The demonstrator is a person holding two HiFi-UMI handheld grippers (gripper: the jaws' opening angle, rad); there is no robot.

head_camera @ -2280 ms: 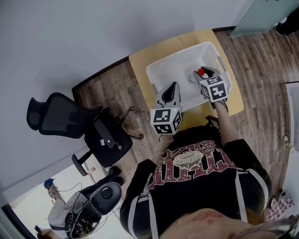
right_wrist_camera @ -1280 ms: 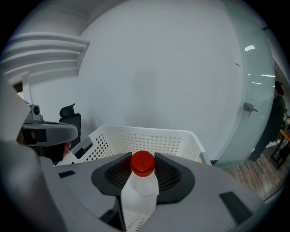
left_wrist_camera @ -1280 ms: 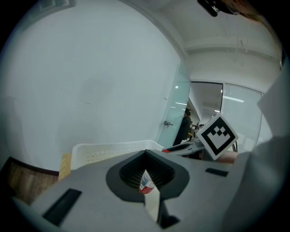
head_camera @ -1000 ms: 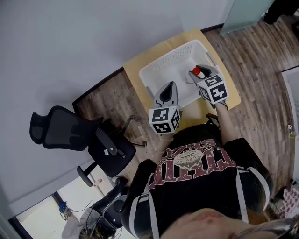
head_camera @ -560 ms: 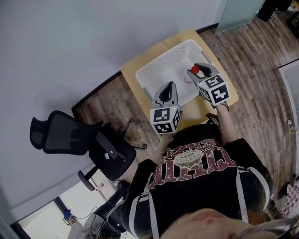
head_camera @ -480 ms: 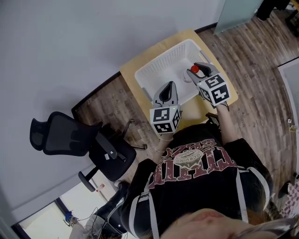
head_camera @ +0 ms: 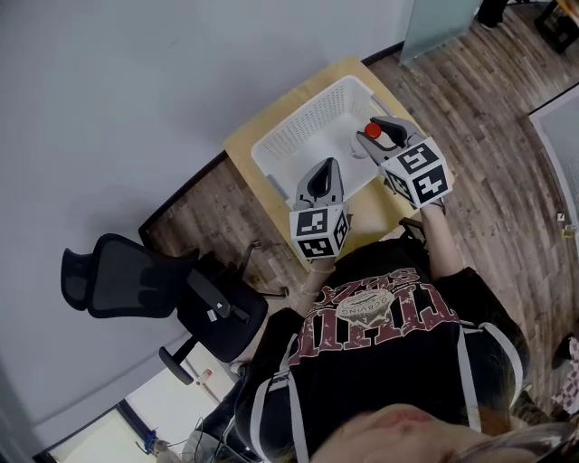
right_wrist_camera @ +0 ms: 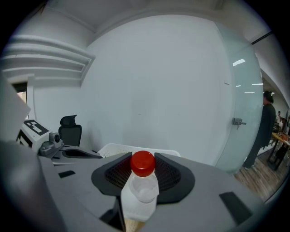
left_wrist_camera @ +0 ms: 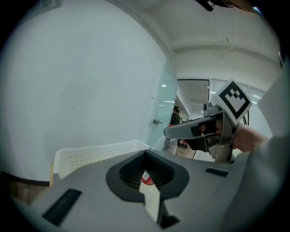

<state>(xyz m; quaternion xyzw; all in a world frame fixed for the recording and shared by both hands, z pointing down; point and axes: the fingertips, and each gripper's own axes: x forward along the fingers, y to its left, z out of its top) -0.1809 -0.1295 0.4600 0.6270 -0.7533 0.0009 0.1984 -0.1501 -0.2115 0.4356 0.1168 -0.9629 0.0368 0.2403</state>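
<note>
The right gripper (right_wrist_camera: 144, 168) is clamping a red-capped bottle (right_wrist_camera: 141, 190) over the white basket (head_camera: 303, 113), while the left gripper (left_wrist_camera: 146, 170) is pinching a thin red-tipped strip (left_wrist_camera: 146, 179).

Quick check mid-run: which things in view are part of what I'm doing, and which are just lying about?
In hand: clear bottle with red cap, clamped in right gripper; red-labelled item, pinched in left gripper; white basket near both grippers, on the wooden table.
Lying about: black office chair; glass door.
</note>
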